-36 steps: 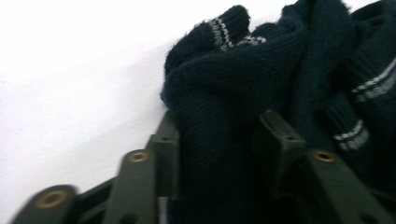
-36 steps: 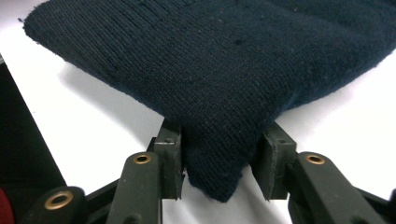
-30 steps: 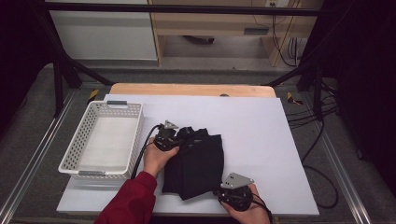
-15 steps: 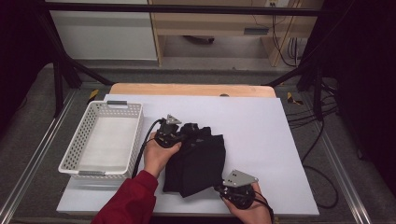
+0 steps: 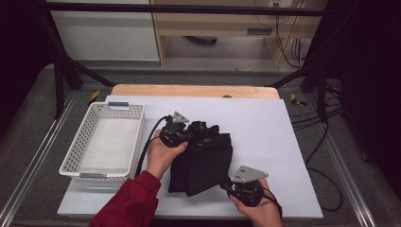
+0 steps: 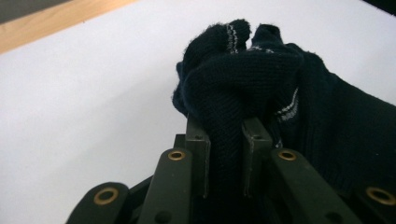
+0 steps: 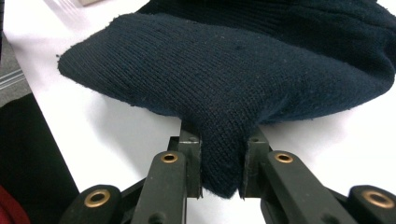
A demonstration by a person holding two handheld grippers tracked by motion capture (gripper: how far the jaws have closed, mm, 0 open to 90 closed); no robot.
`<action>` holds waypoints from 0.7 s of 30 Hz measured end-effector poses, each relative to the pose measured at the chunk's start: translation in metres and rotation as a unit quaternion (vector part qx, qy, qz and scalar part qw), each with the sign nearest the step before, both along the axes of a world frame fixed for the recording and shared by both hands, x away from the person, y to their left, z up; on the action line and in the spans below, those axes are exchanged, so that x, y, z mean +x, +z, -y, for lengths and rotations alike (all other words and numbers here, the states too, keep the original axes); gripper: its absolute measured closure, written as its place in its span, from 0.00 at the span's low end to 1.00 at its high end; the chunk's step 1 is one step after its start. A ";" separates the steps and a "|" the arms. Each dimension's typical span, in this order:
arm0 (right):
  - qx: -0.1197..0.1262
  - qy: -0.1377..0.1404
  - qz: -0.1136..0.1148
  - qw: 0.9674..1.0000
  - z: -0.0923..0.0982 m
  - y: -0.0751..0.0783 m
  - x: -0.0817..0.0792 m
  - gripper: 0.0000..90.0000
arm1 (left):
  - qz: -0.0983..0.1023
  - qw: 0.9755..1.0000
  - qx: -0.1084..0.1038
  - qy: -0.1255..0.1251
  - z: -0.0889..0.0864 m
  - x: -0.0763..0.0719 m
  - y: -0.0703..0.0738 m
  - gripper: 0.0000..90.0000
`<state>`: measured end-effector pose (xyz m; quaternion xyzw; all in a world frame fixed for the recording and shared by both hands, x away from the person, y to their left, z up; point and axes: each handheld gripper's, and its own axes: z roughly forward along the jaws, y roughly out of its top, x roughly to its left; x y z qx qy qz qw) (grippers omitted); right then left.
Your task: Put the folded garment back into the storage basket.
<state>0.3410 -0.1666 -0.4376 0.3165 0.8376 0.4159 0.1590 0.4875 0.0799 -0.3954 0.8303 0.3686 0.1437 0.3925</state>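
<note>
Dark navy knitted wool, folded into a thick soft sweater, lies in the middle of the big white table board, and it is the thing both hands are working on. Its long side runs from the far end, near the middle of the board, down to the near edge where the person sits, and it leans a little to the right as it comes near. To its left, apart from it, stands the white plastic basket with holes, with nothing inside. The left gripper is at the far left corner of the sweater, and its jaws have just been closing on a bunched bit with thin pale stripes, so they now pinch it tight. The right gripper is at the near right corner, and its jaws have just been closing too and now squeeze a fold of the hem. So the sweater lies stretched between the two grippers, corner to corner. I think the next move is to lift it up, and the basket is nearer to the left hand.
</note>
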 end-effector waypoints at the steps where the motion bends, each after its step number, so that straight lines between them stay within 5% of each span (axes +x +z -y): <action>1: 0.003 0.002 -0.002 1.000 0.000 0.007 0.003 0.84 | 0.003 1.000 0.005 -0.006 0.001 0.000 0.005 0.86; 13: -0.002 0.008 0.008 1.000 -0.021 0.018 0.008 0.85 | 0.016 1.000 -0.014 0.000 -0.020 -0.003 0.026 0.86; 21: 0.003 0.014 0.012 1.000 -0.029 0.025 0.013 0.85 | 0.022 1.000 -0.005 0.002 -0.026 -0.003 0.040 0.86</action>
